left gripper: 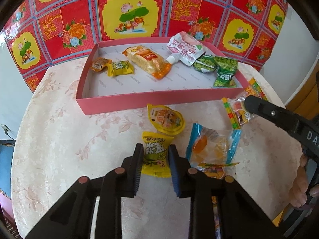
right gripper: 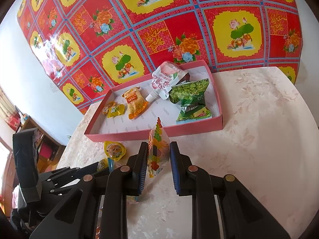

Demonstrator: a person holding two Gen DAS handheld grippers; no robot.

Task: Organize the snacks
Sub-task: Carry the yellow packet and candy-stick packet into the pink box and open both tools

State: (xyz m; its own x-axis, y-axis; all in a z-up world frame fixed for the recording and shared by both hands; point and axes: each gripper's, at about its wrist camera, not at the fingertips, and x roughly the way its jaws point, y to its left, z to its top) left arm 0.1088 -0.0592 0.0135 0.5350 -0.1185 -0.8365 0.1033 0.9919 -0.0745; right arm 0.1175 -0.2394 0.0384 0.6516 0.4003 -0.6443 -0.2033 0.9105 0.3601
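Note:
My left gripper (left gripper: 156,149) is closed on a yellow snack packet (left gripper: 155,153) that lies on the pale floral table; the pads touch both of its sides. My right gripper (right gripper: 158,146) is shut on a clear bag of colourful sweets (right gripper: 158,153), held upright just above the table in front of the pink box (right gripper: 159,132). The left wrist view shows that same bag (left gripper: 238,110) at the right gripper's tip, to the right of the box's near wall (left gripper: 139,97). In the box lie an orange cracker pack (left gripper: 147,60), a white pouch (left gripper: 185,49) and green packs (left gripper: 217,67).
On the table near the left gripper lie a yellow jelly cup (left gripper: 165,119) and a blue-edged clear pack (left gripper: 211,145). A small yellow packet (left gripper: 119,67) and an orange cup (left gripper: 99,64) sit in the box's left end. A red patterned wall cloth (left gripper: 129,16) stands behind. A hand (left gripper: 299,189) is at right.

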